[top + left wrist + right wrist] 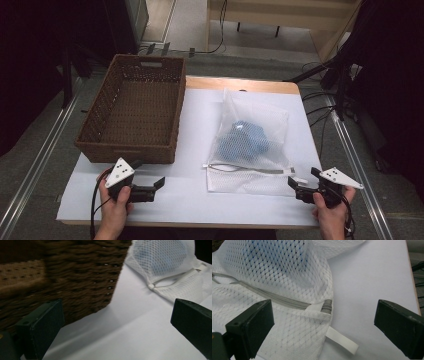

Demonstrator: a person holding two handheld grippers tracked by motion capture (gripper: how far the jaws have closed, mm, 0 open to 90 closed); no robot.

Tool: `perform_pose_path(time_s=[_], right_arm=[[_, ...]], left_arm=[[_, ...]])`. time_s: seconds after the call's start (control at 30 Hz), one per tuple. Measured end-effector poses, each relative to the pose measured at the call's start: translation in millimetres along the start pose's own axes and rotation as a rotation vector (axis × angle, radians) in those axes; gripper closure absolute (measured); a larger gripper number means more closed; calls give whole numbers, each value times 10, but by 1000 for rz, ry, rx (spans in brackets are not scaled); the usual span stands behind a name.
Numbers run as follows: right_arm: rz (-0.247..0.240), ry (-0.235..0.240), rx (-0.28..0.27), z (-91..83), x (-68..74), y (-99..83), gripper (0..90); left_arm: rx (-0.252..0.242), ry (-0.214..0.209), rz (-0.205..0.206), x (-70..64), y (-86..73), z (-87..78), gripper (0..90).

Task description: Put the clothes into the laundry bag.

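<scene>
While both grippers' jaws stand spread and empty, the mesh bag lies untouched, its zipper partly open. Right gripper nears the zipper's end; left gripper waits beside the basket.

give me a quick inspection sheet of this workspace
surface: white-topped table with a wooden edge
job's things: white mesh laundry bag holding a blue cloth, lying flat, zip partly open; brown woven basket, empty, at the left
clutter: nothing seen
grippers: left gripper open beside the basket; right gripper open at the bag's zip end
cables: black cable trailing from the left gripper; cables on the floor
surroundings: grey floor, metal rails
</scene>
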State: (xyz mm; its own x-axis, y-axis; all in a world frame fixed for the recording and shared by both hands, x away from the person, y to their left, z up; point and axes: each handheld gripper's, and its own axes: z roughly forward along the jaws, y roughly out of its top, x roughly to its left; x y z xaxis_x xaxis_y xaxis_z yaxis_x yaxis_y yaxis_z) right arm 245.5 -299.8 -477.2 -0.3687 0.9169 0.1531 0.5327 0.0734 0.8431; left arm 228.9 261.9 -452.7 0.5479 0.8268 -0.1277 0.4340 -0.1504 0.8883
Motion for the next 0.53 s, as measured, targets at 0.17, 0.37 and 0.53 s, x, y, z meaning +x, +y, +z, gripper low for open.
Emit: perform_pose_path(time_s=[0.17, 0.37, 0.53], right_arm=[[-14, 0, -1, -49, -45, 6, 18], [8, -9, -10, -105, -150, -7, 18], [9, -8, -12, -96, -149, -11, 18]], left_arm=[[-25, 71, 17, 181, -30, -218, 0], [-103, 128, -70, 437, -36, -483, 0], [-108, 146, -86, 506, -47, -526, 0]])
